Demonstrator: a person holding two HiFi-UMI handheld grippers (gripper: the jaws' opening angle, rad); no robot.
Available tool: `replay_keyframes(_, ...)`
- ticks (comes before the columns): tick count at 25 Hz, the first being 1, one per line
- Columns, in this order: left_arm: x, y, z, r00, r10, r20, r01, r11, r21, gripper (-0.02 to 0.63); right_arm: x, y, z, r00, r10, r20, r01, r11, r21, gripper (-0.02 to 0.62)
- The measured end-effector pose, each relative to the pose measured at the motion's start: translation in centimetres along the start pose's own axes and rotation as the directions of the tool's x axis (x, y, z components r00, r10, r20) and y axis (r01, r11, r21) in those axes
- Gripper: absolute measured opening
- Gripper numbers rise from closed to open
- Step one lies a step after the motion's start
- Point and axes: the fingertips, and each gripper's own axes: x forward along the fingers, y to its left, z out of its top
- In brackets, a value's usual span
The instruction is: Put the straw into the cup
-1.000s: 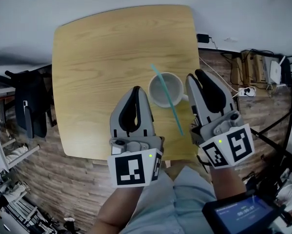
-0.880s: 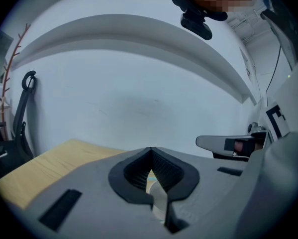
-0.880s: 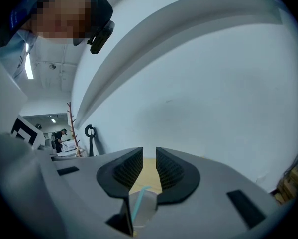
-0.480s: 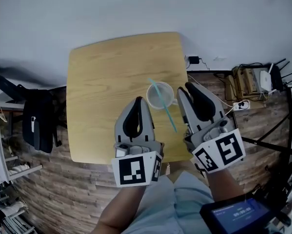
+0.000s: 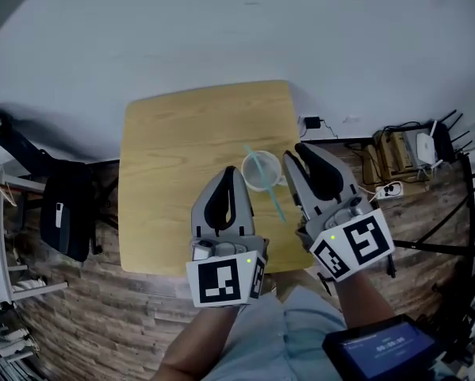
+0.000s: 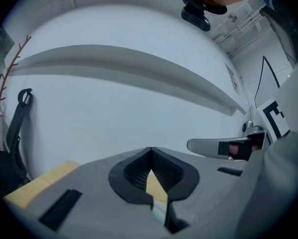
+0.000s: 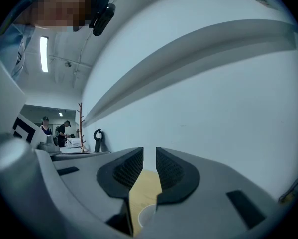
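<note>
— Hovering over the table, both of you. Where's the straw?

— Slanted across the mouth of the cup, one end past the rim toward me. Whether the far end sits inside, I can't tell.

— And your jaws?

— My left gripper is pinched shut on nothing. My right gripper is a narrow slit apart, empty, just beside the cup.

— The move?

— If it needs seating, I'd widen the right, pinch the free end lightly and tip it upright without nudging the cup.
</note>
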Motion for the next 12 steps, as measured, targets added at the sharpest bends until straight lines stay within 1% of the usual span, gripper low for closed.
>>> replay_keyframes(4, 0.9, 0.8, -1.6, 0.999, 0.025, -0.03, -0.026, 0.999, -0.026, -0.002, 1.7, -0.3, -3.0, 0.996, 0.029, -0.088, -0.027, 0.999, 0.024, 0.078)
replay_keyframes(7, 1.9, 1.8, -3.6, 0.997, 0.042, -0.07, -0.045, 0.998, -0.036, -0.002, 3.4, -0.7, -6.0, 0.984, 0.053, -0.168, -0.046, 0.998, 0.049, 0.078)
replay_keyframes(9, 2.8, 2.2, -4.9, 0.994, 0.051, -0.097, -0.055, 0.998, -0.042, -0.002, 4.5, -1.3, -8.0, 0.973, 0.068, -0.22, -0.054, 0.996, 0.068, 0.078)
replay_keyframes(12, 3.9, 2.6, -7.1, 0.988, 0.067, -0.138, -0.076, 0.995, -0.062, -0.002, 5.8, -1.7, -11.2, 0.945, 0.105, -0.308, -0.078, 0.992, 0.1, 0.078)
